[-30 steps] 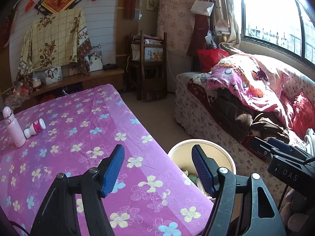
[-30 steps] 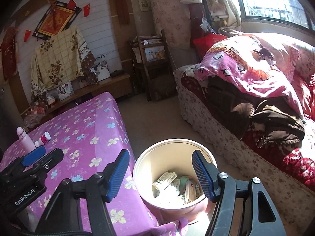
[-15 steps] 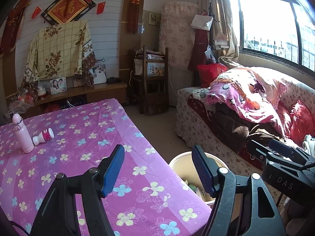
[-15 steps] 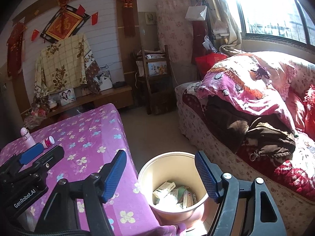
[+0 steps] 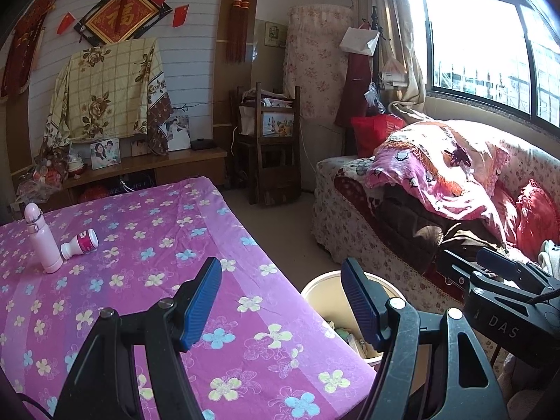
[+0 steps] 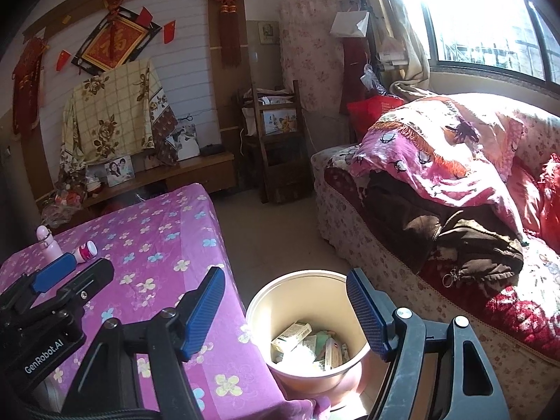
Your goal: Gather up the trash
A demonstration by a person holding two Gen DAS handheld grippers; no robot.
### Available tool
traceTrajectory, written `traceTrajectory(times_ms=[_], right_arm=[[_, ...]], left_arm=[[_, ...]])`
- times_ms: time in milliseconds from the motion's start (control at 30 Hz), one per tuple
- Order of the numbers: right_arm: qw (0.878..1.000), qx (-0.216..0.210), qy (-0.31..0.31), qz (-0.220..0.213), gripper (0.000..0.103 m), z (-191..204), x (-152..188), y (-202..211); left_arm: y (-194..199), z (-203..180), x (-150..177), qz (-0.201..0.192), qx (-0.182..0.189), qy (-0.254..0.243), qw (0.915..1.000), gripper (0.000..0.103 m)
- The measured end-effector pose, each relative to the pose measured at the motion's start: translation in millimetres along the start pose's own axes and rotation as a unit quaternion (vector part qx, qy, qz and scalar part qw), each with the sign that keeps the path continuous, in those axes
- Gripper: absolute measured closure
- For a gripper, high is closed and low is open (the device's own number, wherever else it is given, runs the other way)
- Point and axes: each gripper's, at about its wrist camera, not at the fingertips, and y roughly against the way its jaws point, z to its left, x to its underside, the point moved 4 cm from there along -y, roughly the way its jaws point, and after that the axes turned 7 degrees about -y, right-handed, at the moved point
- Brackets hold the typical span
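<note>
A cream trash bin (image 6: 280, 301) stands on the floor beside the table's near right corner, with several cartons and wrappers (image 6: 308, 346) inside; its rim shows in the left wrist view (image 5: 315, 290). My left gripper (image 5: 281, 302) is open and empty above the table's near edge. My right gripper (image 6: 285, 309) is open and empty above the bin. A small white bottle with a pink label (image 5: 79, 243) lies on the table's far left, beside an upright pale pink flask (image 5: 42, 238); both also show in the right wrist view (image 6: 84, 251).
The table wears a purple flowered cloth (image 5: 140, 245). A sofa with blankets and a dark jacket (image 6: 455, 210) runs along the right. A wooden chair (image 5: 273, 147) and a low shelf with photos (image 5: 140, 164) stand against the far wall. Bare floor (image 6: 276, 231) lies between table and sofa.
Both grippers have risen and tilted up, so more of the far wall shows and the bin sits lower in view. Both stay open and empty.
</note>
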Motion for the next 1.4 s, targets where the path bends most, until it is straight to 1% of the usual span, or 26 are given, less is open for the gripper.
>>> traceTrajectory(times_ms=[400, 1400], right_arm=[[1.0, -0.002, 0.003, 0.008, 0.028, 3, 3, -5], [1.0, -0.004, 0.006, 0.019, 0.028, 2, 10, -13]], left_arm=[[0, 0, 2, 0.002, -0.005, -0.002, 1.0, 0.032], [-4, 5, 8, 0.013, 0.001, 0.005, 0.9999, 0.032]])
